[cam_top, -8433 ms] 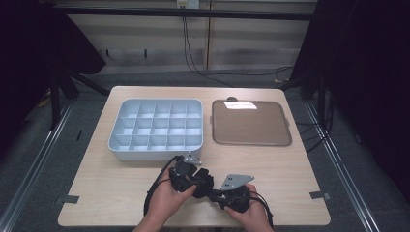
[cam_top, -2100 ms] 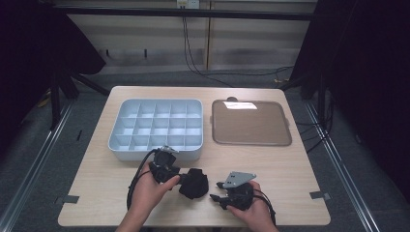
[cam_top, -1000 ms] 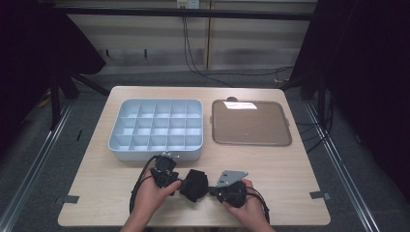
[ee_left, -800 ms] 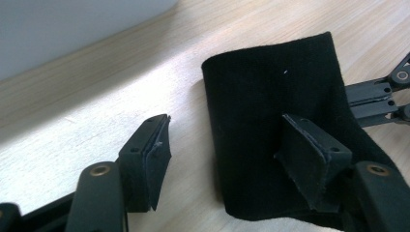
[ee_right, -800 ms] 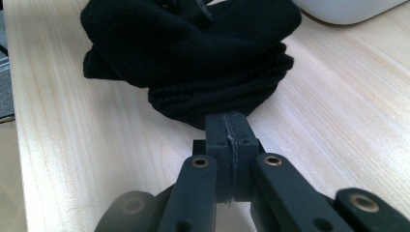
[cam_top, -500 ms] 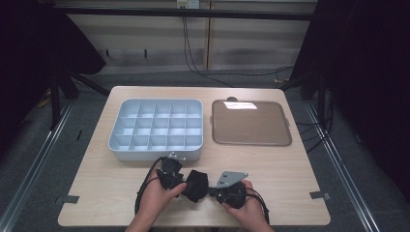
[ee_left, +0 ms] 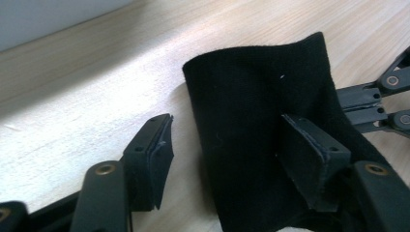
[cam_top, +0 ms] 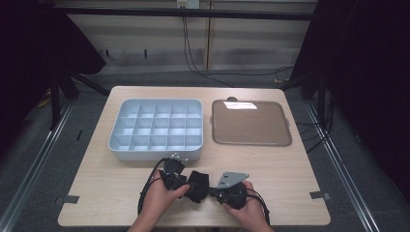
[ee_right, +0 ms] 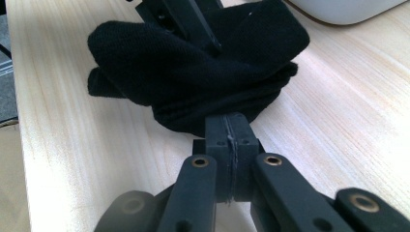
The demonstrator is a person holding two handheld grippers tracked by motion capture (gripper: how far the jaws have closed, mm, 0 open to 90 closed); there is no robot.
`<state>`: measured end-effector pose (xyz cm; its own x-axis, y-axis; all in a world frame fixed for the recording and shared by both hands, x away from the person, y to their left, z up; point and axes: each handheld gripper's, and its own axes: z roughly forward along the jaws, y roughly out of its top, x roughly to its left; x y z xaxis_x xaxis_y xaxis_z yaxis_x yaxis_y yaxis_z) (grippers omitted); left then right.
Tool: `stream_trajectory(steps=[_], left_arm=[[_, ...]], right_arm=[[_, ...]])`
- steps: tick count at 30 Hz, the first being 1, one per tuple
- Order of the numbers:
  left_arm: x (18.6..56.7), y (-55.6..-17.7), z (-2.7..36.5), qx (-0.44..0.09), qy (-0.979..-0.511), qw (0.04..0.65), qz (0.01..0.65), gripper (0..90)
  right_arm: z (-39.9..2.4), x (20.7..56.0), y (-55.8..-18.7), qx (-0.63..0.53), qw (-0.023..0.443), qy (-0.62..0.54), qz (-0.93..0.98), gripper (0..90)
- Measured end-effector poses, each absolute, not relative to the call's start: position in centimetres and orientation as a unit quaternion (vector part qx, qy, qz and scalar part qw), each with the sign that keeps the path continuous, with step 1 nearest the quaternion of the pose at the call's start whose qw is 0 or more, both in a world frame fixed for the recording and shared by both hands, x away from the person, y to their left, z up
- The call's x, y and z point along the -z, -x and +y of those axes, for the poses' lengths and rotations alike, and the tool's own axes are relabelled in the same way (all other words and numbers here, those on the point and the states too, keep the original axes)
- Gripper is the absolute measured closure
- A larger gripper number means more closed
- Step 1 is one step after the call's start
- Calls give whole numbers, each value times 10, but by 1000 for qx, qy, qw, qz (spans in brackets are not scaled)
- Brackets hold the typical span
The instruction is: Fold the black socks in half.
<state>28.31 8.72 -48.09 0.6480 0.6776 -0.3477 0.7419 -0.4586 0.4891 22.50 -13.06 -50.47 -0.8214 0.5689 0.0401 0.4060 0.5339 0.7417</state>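
Pale wooden table (cam_top: 290, 164) under a dark rig, with a grey compartment tray (cam_top: 157, 128) and a flat brown tray (cam_top: 251, 123) at the far side. Near the front edge, between the two hands, lies a black cloth (cam_top: 197, 185) — bunched and partly folded. The right gripper (ee_right: 227, 130) has its jaws pressed together on the cloth's edge. The left gripper (ee_left: 237, 154) stands apart, one pad against the fabric, the other clear of it; its jaws have just been closing. If they close off-centre they may catch only one layer — the fold would then slip loose.
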Motion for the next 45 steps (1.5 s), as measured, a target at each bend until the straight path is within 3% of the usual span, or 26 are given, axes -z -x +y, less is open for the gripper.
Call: stream_trajectory(steps=[8,12,23,37,45], left_arm=[[478,-280,82,53,-862,313,395,567],[475,-278,80,47,-868,313,382,696],[461,-281,89,41,-870,311,381,730],[438,-288,124,35,-859,307,409,728],[426,-294,145,25,-852,301,427,727]], right_arm=[[-131,505,-225,-394,104,-281,869,896],[-131,505,-225,-395,105,-282,868,892],[-134,504,-227,-399,106,-291,863,782],[-136,502,-238,-409,112,-309,851,347],[-134,506,-245,-400,117,-305,856,224]])
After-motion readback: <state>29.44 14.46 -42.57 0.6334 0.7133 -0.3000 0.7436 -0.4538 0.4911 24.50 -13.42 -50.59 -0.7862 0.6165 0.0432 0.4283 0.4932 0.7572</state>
